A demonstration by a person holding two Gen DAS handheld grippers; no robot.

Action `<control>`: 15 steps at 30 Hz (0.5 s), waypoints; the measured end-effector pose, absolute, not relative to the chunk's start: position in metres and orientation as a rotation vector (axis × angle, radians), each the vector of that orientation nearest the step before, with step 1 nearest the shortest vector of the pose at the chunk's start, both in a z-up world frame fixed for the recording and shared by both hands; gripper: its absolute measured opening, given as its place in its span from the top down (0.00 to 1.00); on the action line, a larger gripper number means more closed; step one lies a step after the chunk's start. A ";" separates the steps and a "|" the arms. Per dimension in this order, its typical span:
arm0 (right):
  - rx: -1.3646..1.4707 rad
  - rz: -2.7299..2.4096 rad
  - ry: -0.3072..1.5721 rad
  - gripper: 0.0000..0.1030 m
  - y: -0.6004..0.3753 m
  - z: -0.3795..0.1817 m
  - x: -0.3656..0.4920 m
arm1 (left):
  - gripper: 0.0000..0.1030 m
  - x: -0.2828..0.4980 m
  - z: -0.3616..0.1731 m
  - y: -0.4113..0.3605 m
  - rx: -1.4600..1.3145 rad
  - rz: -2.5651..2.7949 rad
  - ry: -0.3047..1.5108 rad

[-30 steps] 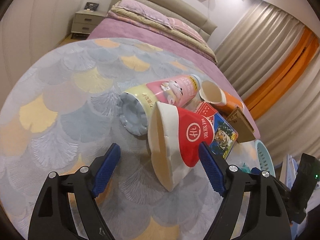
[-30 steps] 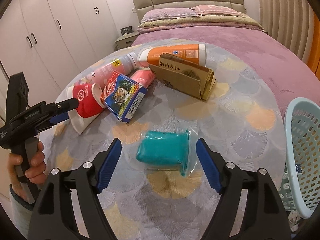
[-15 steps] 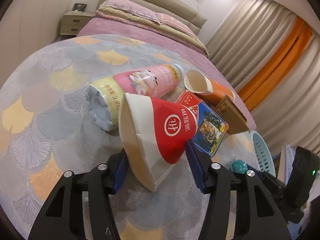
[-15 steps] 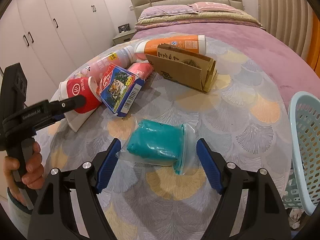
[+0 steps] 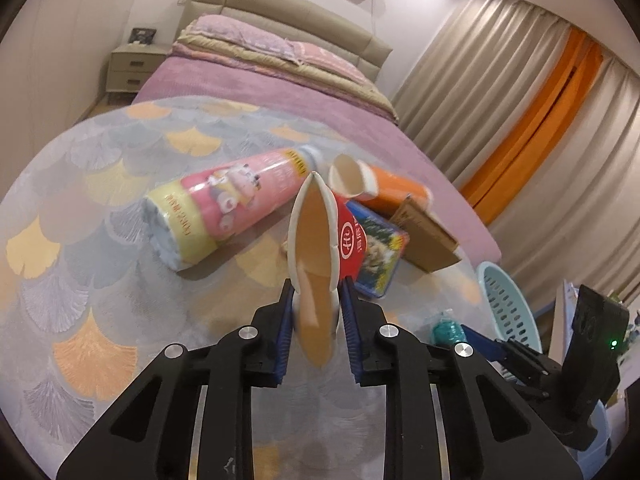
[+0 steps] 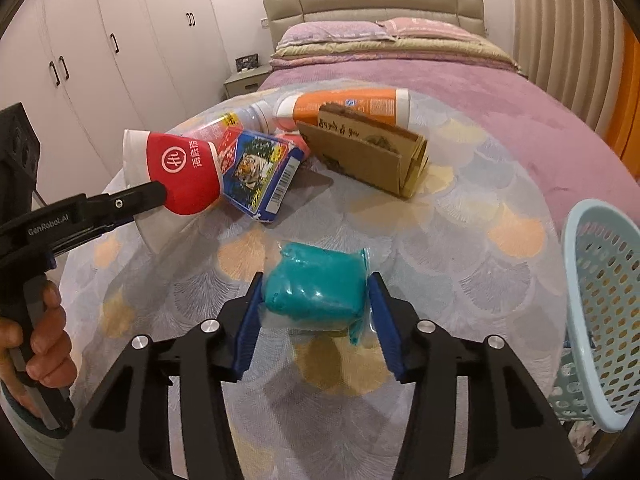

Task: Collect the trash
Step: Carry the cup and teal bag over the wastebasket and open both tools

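Note:
My left gripper (image 5: 316,312) is shut on a red and white paper bowl (image 5: 316,240), squashing it flat and holding it just above the patterned table (image 5: 120,280); the bowl also shows in the right wrist view (image 6: 180,172). My right gripper (image 6: 316,304) is shut on a teal bundle in a clear plastic bag (image 6: 316,284), which rests on or just above the table. A pink bottle (image 5: 224,204), an orange bottle (image 6: 352,106), a blue tiger-print box (image 6: 260,172) and a folded cardboard piece (image 6: 360,156) lie at the table's middle.
A light blue perforated basket (image 6: 600,300) stands off the table's right edge. A bed with a purple cover (image 6: 440,76) lies behind the table, white wardrobes (image 6: 80,60) to the left, curtains (image 5: 520,120) to the right.
My left gripper closed on the paper bowl, flattened it and lifted it. My right gripper moved forward over the teal bag and closed on it.

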State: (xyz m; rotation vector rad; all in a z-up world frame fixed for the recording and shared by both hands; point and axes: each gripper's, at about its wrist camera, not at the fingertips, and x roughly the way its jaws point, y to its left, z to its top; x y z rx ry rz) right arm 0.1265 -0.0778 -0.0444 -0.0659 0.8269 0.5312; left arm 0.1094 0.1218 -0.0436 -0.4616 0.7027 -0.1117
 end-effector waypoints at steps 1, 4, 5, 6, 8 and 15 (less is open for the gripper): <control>-0.061 0.531 0.818 0.55 -0.080 -0.042 0.126 | 0.79 0.108 -0.040 0.120 -0.459 -0.115 0.695; -0.044 0.525 0.791 0.55 -0.086 -0.033 0.124 | 0.79 0.105 -0.028 0.114 -0.442 -0.129 0.668; -0.036 0.520 0.780 0.55 -0.089 -0.030 0.124 | 0.79 0.104 -0.024 0.112 -0.438 -0.136 0.659; -0.032 0.516 0.773 0.55 -0.092 -0.028 0.123 | 0.79 0.103 -0.019 0.108 -0.432 -0.146 0.647; -0.017 0.503 0.751 0.55 -0.100 -0.019 0.123 | 0.79 0.103 -0.010 0.102 -0.419 -0.162 0.630; 0.052 0.426 0.683 0.55 -0.146 0.007 0.125 | 0.79 0.112 0.015 0.059 -0.356 -0.257 0.594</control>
